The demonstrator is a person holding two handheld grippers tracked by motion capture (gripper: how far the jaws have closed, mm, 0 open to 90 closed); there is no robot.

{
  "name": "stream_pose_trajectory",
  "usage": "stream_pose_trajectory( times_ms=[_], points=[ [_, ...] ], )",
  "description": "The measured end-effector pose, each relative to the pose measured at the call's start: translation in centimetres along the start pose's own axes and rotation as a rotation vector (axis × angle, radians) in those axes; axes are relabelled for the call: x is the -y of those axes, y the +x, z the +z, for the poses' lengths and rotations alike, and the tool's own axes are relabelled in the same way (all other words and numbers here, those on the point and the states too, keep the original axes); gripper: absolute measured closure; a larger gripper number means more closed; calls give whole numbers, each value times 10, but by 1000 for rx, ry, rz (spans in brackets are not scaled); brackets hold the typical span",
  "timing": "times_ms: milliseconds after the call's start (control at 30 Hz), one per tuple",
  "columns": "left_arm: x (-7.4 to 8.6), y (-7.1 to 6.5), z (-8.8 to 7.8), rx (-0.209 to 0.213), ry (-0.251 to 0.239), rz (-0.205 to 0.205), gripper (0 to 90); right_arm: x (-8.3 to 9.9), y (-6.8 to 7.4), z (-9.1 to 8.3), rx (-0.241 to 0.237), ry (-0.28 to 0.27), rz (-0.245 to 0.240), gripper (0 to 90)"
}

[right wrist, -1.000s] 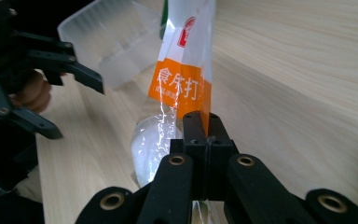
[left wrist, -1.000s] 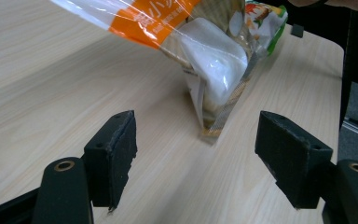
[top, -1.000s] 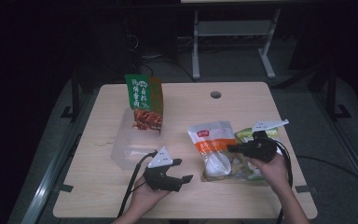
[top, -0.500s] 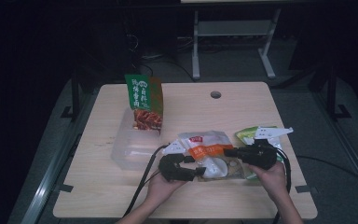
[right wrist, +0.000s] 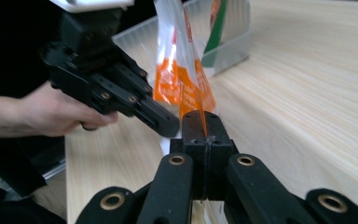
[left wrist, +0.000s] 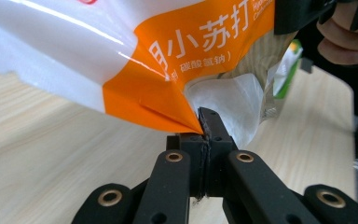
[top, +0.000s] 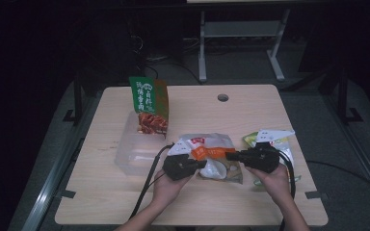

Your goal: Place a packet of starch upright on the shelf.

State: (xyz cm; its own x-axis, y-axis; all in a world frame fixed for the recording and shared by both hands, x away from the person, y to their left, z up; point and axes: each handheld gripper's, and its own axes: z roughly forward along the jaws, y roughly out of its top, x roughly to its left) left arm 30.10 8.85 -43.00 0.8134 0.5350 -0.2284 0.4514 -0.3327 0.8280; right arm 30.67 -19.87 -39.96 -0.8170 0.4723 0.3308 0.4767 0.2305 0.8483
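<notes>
Above the wooden table (top: 125, 202), both hand-held grippers, left (top: 203, 164) and right (top: 229, 155), pinch the orange-and-white bag (top: 212, 151).

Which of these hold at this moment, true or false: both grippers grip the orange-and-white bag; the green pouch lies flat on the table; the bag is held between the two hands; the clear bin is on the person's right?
1. Both the left gripper and the right gripper are shut on the orange-and-white bag: true.
2. The green pouch lies flat on the table: false; it stands upright in the clear bin.
3. The bag is held between the two hands: true.
4. The clear bin is on the person's right: false; it sits to the left.
</notes>
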Motion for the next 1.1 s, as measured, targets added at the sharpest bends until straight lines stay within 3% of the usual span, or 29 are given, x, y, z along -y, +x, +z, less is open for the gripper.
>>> stream_pose_trajectory(
  times_ms=[133, 267, 400, 467, 533, 600, 667, 800, 1033, 1100],
  points=[
    [3, 3, -4, -32, 17, 23, 892, 1, 1, 9, 36, 78, -28, 849],
    [3, 1, -6, -42, 26, 50, 892, -1, 1, 17, 30, 90, -21, 736],
    [4, 0, -6, -46, 26, 62, 890, -5, 0, 28, 10, 113, -22, 691],
    [4, 0, -6, -44, 26, 64, 884, -6, 1, 35, 11, 135, -23, 696],
    [4, 1, -7, -48, 28, 62, 850, -6, 2, 40, -2, 148, -29, 774],
    [5, 0, -8, -49, 33, 50, 739, -6, 4, 42, 28, 157, -48, 853],
    [6, 0, -9, -55, 36, 47, 677, -5, 3, 42, 24, 157, -34, 895],
    [10, -4, -13, -57, 46, 58, 598, -1, 4, 38, 11, 138, -14, 899],
    [16, -11, -23, -56, 53, 70, 512, -6, 10, 28, 46, 105, -15, 900],
    [17, -15, -29, -68, 60, 92, 482, -10, 12, 23, 66, 88, -12, 900]
  ],
)
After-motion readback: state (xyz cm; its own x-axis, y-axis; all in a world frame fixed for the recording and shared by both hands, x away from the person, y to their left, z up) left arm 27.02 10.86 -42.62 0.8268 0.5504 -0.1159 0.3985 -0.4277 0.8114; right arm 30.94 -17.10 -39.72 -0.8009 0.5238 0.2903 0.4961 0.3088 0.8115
